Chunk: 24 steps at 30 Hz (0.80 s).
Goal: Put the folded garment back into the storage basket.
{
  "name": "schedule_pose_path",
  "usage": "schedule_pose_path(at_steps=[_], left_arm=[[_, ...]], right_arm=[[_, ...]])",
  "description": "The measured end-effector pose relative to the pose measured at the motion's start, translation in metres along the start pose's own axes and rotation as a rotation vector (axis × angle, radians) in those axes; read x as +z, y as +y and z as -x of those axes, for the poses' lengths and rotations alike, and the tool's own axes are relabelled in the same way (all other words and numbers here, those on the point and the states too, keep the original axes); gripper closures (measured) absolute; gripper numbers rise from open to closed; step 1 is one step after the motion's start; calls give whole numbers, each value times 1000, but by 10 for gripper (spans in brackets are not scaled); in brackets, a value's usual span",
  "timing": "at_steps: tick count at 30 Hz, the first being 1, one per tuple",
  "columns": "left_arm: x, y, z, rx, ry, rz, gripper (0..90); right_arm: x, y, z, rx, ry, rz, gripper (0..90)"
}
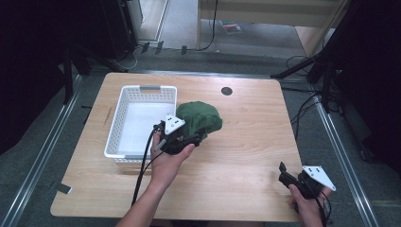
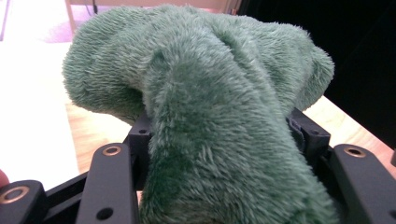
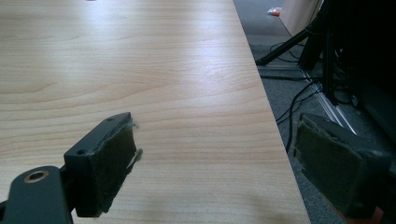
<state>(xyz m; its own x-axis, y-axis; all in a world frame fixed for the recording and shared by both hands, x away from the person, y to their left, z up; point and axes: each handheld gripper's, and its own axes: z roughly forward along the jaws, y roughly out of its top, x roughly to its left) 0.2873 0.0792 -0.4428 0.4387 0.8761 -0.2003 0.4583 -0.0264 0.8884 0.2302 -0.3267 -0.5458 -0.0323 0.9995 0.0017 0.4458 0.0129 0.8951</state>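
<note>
The left gripper (image 1: 189, 140) was seen near the middle of the table (image 1: 246, 151), its jaws clamped on a fold of the green cloth (image 1: 201, 118). In the left gripper view, the plush cloth (image 2: 210, 116) was pinched between the two black jaws and bulged above them. The rest of the cloth was bunched on the table, touching the right wall of the white basket (image 1: 123, 142), which stood toward the left edge. The right gripper (image 1: 291, 178) was held at the near right corner, well apart from the cloth; its jaws were spread wide, with nothing between the pads (image 3: 112, 172).
</note>
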Motion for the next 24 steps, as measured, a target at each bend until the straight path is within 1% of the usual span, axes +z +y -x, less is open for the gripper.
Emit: schedule_pose_path(at_steps=[3, 7, 11, 12, 13, 14, 17, 18, 24], left_arm=[[-4, 1, -9, -10, 13, 7, 422], [-9, 1, -21, -14, 33, 16, 425], [-14, 1, -36, -36, 51, 22, 426], [-16, 1, -43, -46, 61, 28, 428], [-16, 1, -43, -46, 61, 28, 428], [-18, 2, -47, -48, 68, 32, 428], [-23, 2, -60, -70, 92, 41, 431], [-23, 2, -60, -70, 92, 41, 432], [-25, 2, -80, -86, 132, 44, 434]], right_arm=[[0, 0, 0, 1, -1, 1, 131], [0, 0, 0, 1, -2, 0, 131], [0, 0, 0, 1, -2, 0, 131], [0, 0, 0, 1, -3, 0, 132], [0, 0, 0, 1, -3, 0, 132], [0, 0, -1, 1, -2, 0, 132], [0, 0, -1, -1, -4, -1, 132], [0, 0, -1, -1, -4, -1, 132], [0, 0, 0, 1, -2, 3, 132]])
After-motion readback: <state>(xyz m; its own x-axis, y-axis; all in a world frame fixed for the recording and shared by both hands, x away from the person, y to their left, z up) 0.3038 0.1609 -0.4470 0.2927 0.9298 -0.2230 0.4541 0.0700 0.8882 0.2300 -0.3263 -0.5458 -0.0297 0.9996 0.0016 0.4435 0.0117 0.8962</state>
